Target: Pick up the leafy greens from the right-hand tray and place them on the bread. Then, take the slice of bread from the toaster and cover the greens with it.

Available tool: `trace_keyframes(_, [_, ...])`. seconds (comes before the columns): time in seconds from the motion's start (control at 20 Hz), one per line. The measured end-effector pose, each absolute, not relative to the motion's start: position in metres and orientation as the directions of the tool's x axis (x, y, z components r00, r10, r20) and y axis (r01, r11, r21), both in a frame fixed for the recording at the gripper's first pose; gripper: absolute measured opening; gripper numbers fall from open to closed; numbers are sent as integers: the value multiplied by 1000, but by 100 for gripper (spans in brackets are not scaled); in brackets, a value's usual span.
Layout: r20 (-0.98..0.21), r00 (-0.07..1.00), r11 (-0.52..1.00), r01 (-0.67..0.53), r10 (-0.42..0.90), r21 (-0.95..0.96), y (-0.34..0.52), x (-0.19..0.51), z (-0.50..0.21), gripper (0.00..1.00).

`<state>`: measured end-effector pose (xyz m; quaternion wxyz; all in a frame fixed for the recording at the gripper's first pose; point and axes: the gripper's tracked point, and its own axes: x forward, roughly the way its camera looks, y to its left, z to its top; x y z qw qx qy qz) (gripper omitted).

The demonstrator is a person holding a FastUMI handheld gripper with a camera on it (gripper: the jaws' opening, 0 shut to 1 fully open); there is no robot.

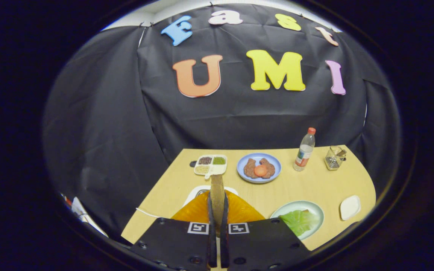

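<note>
My gripper (217,195) is shut on a brown slice of bread (217,183), held upright and edge-on between the fingers. It sticks up above the fingertips. Right under it is the orange toaster (239,212), partly hidden by the gripper body. To the right of the fingers, a green lettuce leaf (299,222) lies on a pale round plate (314,207) near the table's front edge. I cannot tell whether bread lies under the leaf.
A small white tray (350,207) sits right of the pale plate. Farther back on the wooden table (314,184) are a compartment dish (210,164), a blue plate (277,165) with brown food and an orange slice, a bottle (304,150) and a wire basket (334,157).
</note>
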<state>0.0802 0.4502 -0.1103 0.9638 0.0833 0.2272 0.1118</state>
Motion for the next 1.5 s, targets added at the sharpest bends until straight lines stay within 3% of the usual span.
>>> trace_keyframes(0.25, [-373, 907, 973, -128, 194, 195, 380, 81, -79, 4])
trace_keyframes(0.65, [-454, 890, 988, 34, 38, 148, 299, 91, -164, 4])
trace_keyframes(0.9, [-534, 845, 985, 62, 35, 163, 286, 100, -234, 4])
trace_keyframes(1.5, [-558, 826, 974, 57, 78, 220, 283, 107, -283, 4])
